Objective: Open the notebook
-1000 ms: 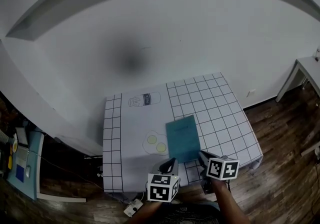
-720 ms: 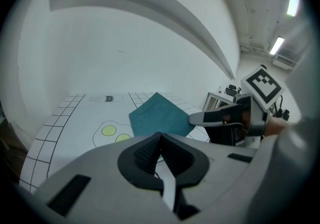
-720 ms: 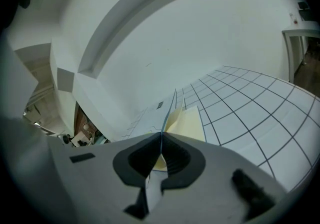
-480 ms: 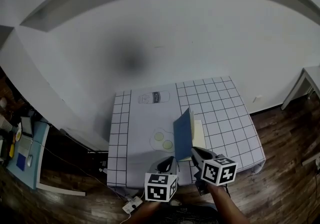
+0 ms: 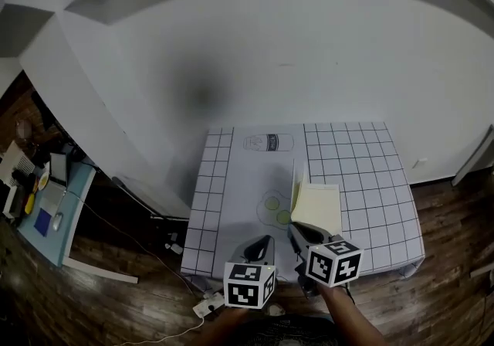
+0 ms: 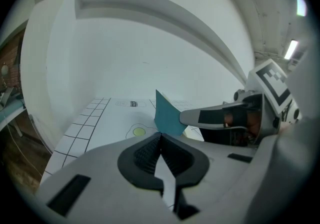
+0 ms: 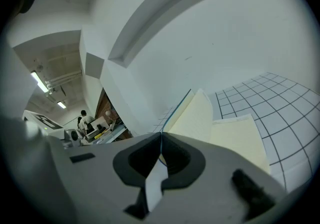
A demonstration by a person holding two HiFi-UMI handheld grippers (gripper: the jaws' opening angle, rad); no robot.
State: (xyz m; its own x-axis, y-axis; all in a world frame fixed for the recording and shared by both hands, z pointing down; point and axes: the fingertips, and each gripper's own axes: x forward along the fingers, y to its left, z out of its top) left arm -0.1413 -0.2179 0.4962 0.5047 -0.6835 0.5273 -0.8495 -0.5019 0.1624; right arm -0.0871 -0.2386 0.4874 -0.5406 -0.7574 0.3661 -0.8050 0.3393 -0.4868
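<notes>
The notebook lies near the front of the grid-patterned table (image 5: 355, 159). Its teal cover (image 5: 296, 184) stands almost upright over the cream pages (image 5: 319, 209). My right gripper (image 5: 297, 235) is shut on the cover's front edge. In the right gripper view, the thin teal edge runs into the closed jaws (image 7: 161, 137), with the cover's cream inner face (image 7: 192, 118) and the flat pages (image 7: 240, 140) to the right. My left gripper (image 5: 258, 246) hovers just left of the notebook, shut and empty (image 6: 160, 138). From there I see the cover's teal outer face (image 6: 167, 115) and the right gripper (image 6: 225, 118).
Printed on the tablecloth are fried eggs (image 5: 274, 209) left of the notebook and a can (image 5: 268, 142) further back. A desk with small items (image 5: 46, 198) stands far left. A white plug strip and cable (image 5: 204, 304) lie on the wooden floor.
The teal cover lay flat a second ago. It now stands upright, lifted by the right gripper, and the cream pages show. Both grippers have risen a little.
</notes>
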